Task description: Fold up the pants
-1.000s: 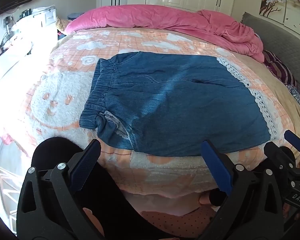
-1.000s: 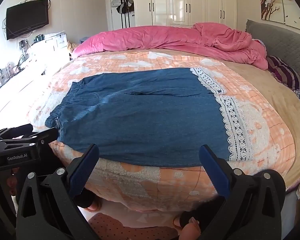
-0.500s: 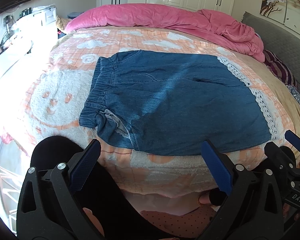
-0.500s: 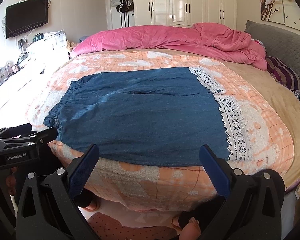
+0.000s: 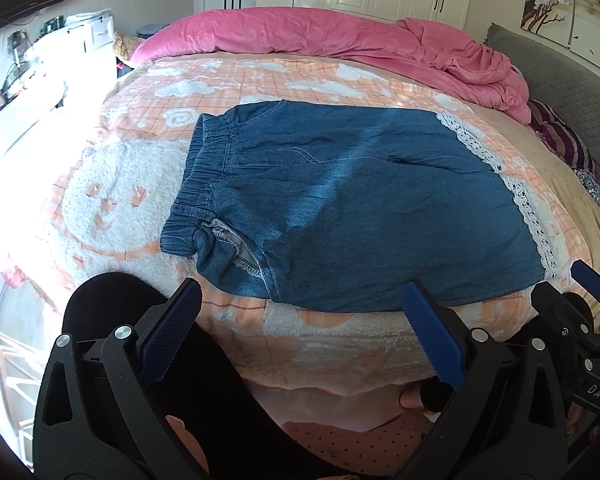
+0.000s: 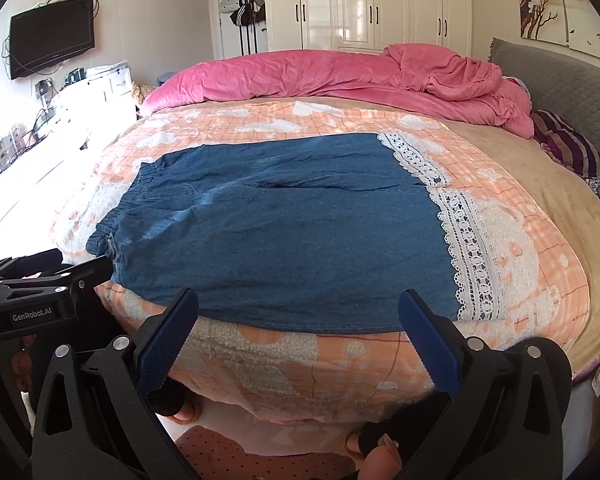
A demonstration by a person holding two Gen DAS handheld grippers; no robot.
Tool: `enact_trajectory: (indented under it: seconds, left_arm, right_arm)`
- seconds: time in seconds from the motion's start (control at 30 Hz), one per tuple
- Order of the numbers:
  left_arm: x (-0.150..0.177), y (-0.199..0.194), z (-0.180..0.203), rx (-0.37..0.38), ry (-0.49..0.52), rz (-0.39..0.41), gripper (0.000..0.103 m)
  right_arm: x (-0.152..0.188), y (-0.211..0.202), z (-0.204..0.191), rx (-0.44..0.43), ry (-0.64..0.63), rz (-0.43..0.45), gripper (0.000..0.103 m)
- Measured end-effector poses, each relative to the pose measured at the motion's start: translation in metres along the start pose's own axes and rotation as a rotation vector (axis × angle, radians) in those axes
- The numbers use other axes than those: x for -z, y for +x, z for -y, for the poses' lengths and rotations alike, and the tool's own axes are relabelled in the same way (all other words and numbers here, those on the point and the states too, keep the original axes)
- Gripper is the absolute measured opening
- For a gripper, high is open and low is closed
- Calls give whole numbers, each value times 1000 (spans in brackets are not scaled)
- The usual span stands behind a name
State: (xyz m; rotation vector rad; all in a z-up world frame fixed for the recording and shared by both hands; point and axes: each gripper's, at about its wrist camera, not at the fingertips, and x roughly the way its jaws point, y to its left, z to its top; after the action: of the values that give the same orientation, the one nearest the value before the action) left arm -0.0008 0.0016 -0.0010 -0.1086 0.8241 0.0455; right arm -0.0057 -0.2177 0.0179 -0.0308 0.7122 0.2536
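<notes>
Blue denim pants (image 5: 352,208) lie flat across the bed, elastic waistband (image 5: 204,168) to the left and white lace hems (image 5: 512,196) to the right. In the right wrist view the same pants (image 6: 284,232) fill the middle, with the lace hem (image 6: 468,248) at the right. My left gripper (image 5: 300,320) hangs open just short of the pants' near edge, off the bed, nothing between its blue pads. My right gripper (image 6: 298,328) is open too, near the bed's front edge. Neither touches the cloth.
The bed carries an orange-and-white fleece blanket (image 5: 112,200) and a bunched pink duvet (image 5: 340,40) along the far side. A grey headboard (image 6: 560,76) and striped pillow (image 6: 572,148) sit at right. A person's dark-clad leg (image 5: 148,344) stands below the left gripper.
Both views have edged slightly closer to the bed. The pants lie as before, and both grippers stay open.
</notes>
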Motion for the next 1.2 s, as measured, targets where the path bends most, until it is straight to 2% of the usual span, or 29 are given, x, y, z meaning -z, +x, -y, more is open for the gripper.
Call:
enact_trajectory:
  seconds: [0.63,0.93,1.03,1.2]
  left_arm:
    - [-2,4,-2,-3,4,-3,95]
    - [-24,23,-16,-18,-3,-13,95]
    - [-44,34,-33,-68,4,-18,95]
    - [-85,54,-66,-218,43,-46,95]
  right_arm:
    - [-1,8,-4,-1,-13,-15,99]
    - [-21,33,-6,-54,-54,-33,99]
    - [-43,50,-8,-101,-88,-60,99]
    - [-85,89,-13,-146,-118,-113,99]
